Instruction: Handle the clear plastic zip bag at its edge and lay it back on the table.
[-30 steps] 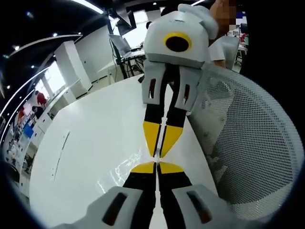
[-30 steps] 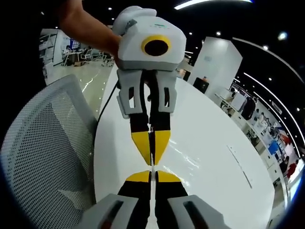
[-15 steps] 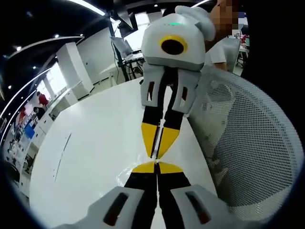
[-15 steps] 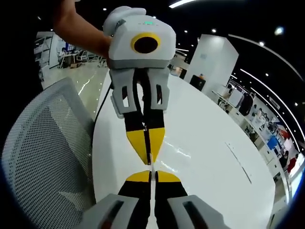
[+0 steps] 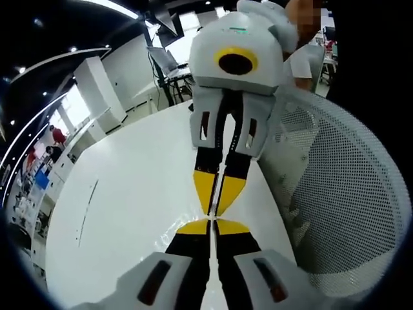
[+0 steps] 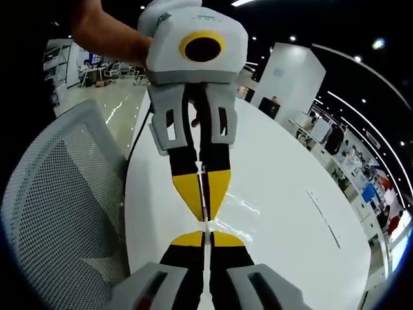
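Note:
The clear plastic zip bag [image 5: 175,227] shows as faint glints and creases just above the white table [image 5: 122,187], stretched edge-on between the two grippers. My left gripper [image 5: 211,223] rises from the bottom of the left gripper view, its yellow tips pressed together on the bag's edge. Facing it tip to tip from above is my right gripper [image 5: 216,208], also shut. In the right gripper view, my right gripper [image 6: 205,235] is shut at the bottom and the left gripper [image 6: 204,216] hangs opposite. The bag [image 6: 242,206] glints to the right, over the table [image 6: 290,194].
A white mesh chair back [image 5: 339,194] stands close against the table's edge, also seen as the chair [image 6: 55,206] in the right gripper view. A person's hand [image 6: 110,39] holds the left gripper. A thin slot [image 6: 321,214] marks the tabletop. Desks and a white pillar [image 5: 97,90] stand far off.
Both grippers stay shut and tip to tip. The views have shifted slightly and the opposite gripper looms a little closer and higher.

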